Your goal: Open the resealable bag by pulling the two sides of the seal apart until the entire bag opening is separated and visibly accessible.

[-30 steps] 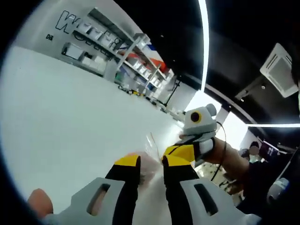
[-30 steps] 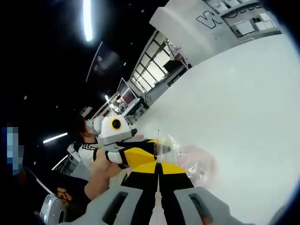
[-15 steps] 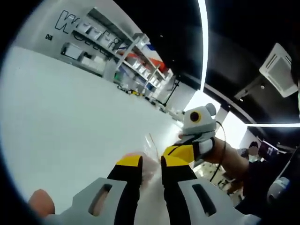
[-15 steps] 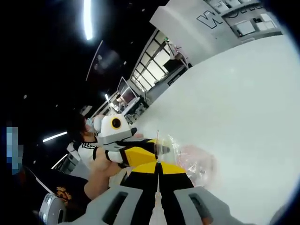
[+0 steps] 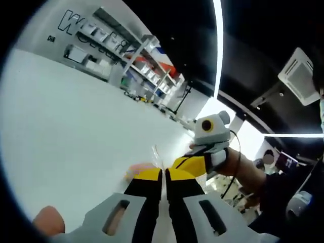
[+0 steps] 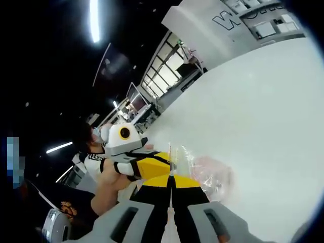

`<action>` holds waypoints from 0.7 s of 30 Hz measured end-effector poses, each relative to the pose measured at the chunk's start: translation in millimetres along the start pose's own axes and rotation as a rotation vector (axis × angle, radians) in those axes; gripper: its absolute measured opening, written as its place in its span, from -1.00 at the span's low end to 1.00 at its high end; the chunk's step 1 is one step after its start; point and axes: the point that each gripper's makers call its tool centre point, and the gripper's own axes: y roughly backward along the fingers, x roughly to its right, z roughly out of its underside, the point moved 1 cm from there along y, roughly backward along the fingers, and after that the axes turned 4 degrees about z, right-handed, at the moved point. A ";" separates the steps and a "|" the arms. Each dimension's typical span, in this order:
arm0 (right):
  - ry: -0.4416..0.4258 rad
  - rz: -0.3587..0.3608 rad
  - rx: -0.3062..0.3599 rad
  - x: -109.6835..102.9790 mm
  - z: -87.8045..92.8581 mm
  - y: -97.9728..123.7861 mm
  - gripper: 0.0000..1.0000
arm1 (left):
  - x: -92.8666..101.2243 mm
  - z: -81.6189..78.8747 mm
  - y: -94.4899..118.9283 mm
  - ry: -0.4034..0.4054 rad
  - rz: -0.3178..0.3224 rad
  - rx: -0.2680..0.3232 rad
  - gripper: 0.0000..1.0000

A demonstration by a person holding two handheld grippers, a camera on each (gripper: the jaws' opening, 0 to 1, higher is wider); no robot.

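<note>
Pinching the clear bag point(image 6: 202, 172) top edge — left gripper point(image 5: 163, 174) closed, right gripper point(image 6: 171, 179) closed too.

Ceiling strip lights point(image 5: 219, 45) glare; table point(image 5: 76, 126) overexposed; fisheye warps edges.

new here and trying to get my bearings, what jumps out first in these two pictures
Two yellow-and-black tools meet over a white table: the right tool and the left tool, both shut on a clear plastic bag. Behind, bright ceiling light strips cut across a dark ceiling.
</note>
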 end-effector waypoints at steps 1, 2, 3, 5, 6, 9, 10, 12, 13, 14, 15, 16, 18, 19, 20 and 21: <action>0.000 0.000 -0.002 0.0 0.5 -0.1 -1.00 | 1.0 -0.3 -0.2 0.006 0.005 0.003 -0.96; -0.001 -0.001 -0.001 -0.2 0.7 -0.3 -1.00 | 0.8 0.3 0.2 0.005 0.001 0.001 -0.96; -0.001 0.000 -0.001 -0.2 1.2 -0.4 -1.00 | 0.6 0.9 0.4 0.003 -0.001 -0.001 -0.96; -0.003 0.000 -0.002 0.0 2.0 -0.5 -1.00 | 1.0 1.4 0.9 0.005 0.000 -0.003 -0.97; -0.003 0.000 -0.002 -0.1 2.3 -0.5 -1.00 | 1.0 1.5 1.0 0.001 -0.002 -0.005 -0.97; -0.004 0.002 0.000 0.1 2.9 -0.3 -1.00 | 0.3 1.5 1.5 0.000 -0.003 -0.006 -0.97; -0.003 0.002 0.001 0.1 2.9 -0.3 -1.00 | 0.2 1.4 1.6 0.002 -0.003 -0.005 -0.97; -0.003 0.004 0.003 0.5 2.7 -0.2 -1.00 | -0.7 0.7 1.6 0.006 -0.002 -0.004 -0.96; -0.002 0.005 0.004 0.6 2.6 -0.1 -1.00 | -0.7 0.6 1.7 0.007 -0.002 -0.004 -0.96; -0.001 0.008 0.005 1.1 2.6 0.3 -1.00 | -0.1 1.2 1.8 0.008 -0.002 -0.004 -0.96; -0.002 0.010 0.007 1.7 2.5 0.6 -1.00 | -0.1 1.2 1.9 0.008 -0.002 -0.004 -0.96; -0.004 0.010 0.009 2.5 1.7 1.0 -1.00 | 0.0 1.1 1.9 0.009 -0.001 -0.004 -0.96; -0.005 0.009 0.011 2.9 1.3 1.1 -1.00 | 0.4 1.2 1.8 0.009 0.000 -0.003 -0.96; -0.006 0.008 0.009 2.6 2.1 1.0 -1.00 | 0.4 1.8 1.5 0.010 0.000 -0.004 -0.96; -0.004 0.010 0.009 2.7 2.4 0.9 -1.00 | 0.4 2.6 1.3 0.012 0.000 -0.004 -0.96; -0.005 0.009 0.008 2.6 2.8 0.8 -1.00 | 0.2 3.1 1.0 0.015 0.001 -0.004 -0.96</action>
